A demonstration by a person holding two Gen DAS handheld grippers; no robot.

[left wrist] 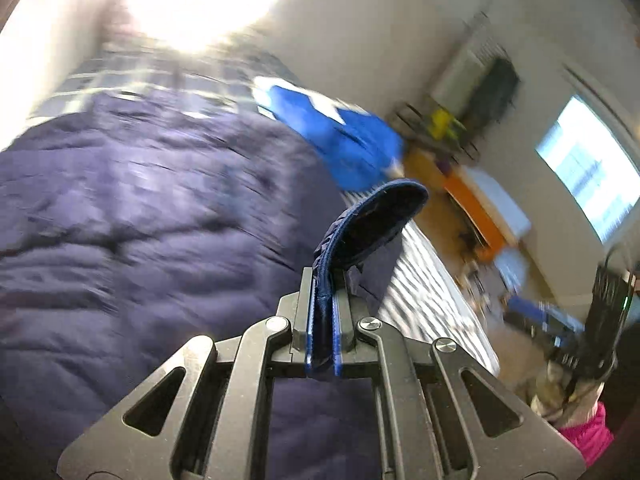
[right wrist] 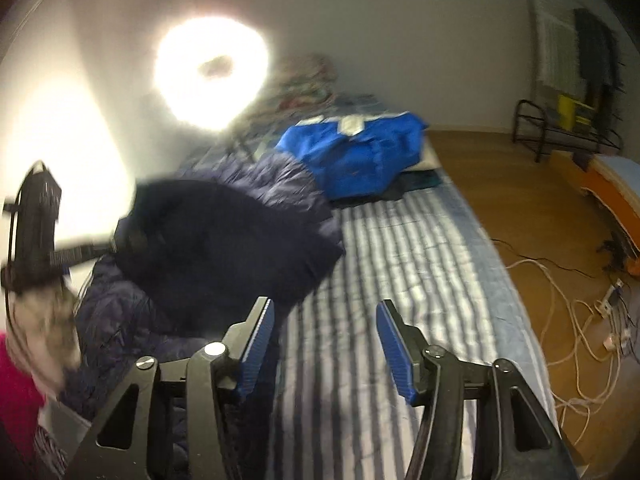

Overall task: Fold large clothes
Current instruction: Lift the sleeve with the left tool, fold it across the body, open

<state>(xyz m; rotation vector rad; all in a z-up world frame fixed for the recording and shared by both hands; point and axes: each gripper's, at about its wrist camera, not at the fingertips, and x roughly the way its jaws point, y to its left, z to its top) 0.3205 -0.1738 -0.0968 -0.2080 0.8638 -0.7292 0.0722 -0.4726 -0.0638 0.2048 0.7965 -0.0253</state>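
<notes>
Your left gripper is clamped on a cuff-like edge of the navy puffer jacket, lifting that part clear of the striped bedsheet, likely so it can be carried across the jacket's body as a fold. Your right gripper hangs with jaws wide and holding nothing above the bedsheet, beside the jacket. The blue garment, apparently folded though blurred, lies beyond the jacket.

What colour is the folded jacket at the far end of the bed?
Bright blue jacket with pale patches, clearest in the right wrist view.
</notes>
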